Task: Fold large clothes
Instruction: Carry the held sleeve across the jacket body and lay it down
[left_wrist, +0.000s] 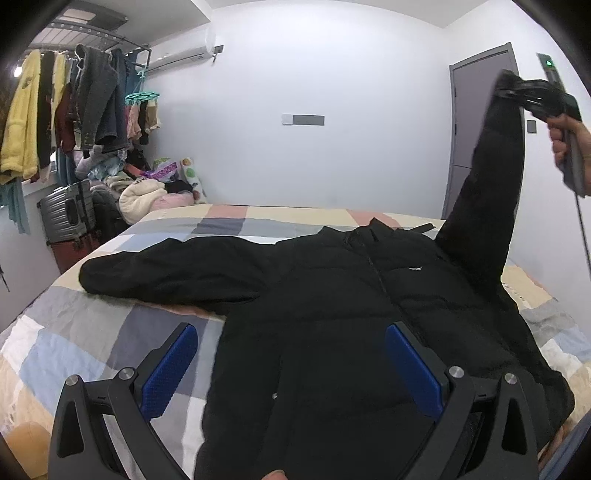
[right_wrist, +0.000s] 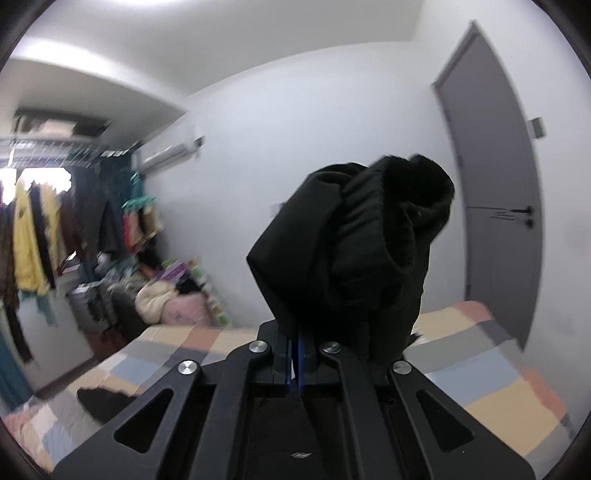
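A large black padded jacket (left_wrist: 332, 302) lies face up on the bed, its left sleeve (left_wrist: 166, 273) stretched out flat. My left gripper (left_wrist: 291, 354) is open, its blue pads (left_wrist: 173, 369) spread just above the jacket's lower front, holding nothing. My right gripper (left_wrist: 513, 90) is shut on the cuff of the right sleeve (left_wrist: 487, 184) and holds it high above the bed. In the right wrist view the gripper (right_wrist: 295, 354) has its pads pressed together on the bunched cuff (right_wrist: 365, 236).
The bed has a patchwork cover (left_wrist: 74, 347) in grey, blue, beige and pink. A rack of hanging clothes (left_wrist: 66, 110), a grey suitcase (left_wrist: 66, 210) and a pile of laundry (left_wrist: 147, 188) stand at the back left. A grey door (left_wrist: 476, 122) is at the right.
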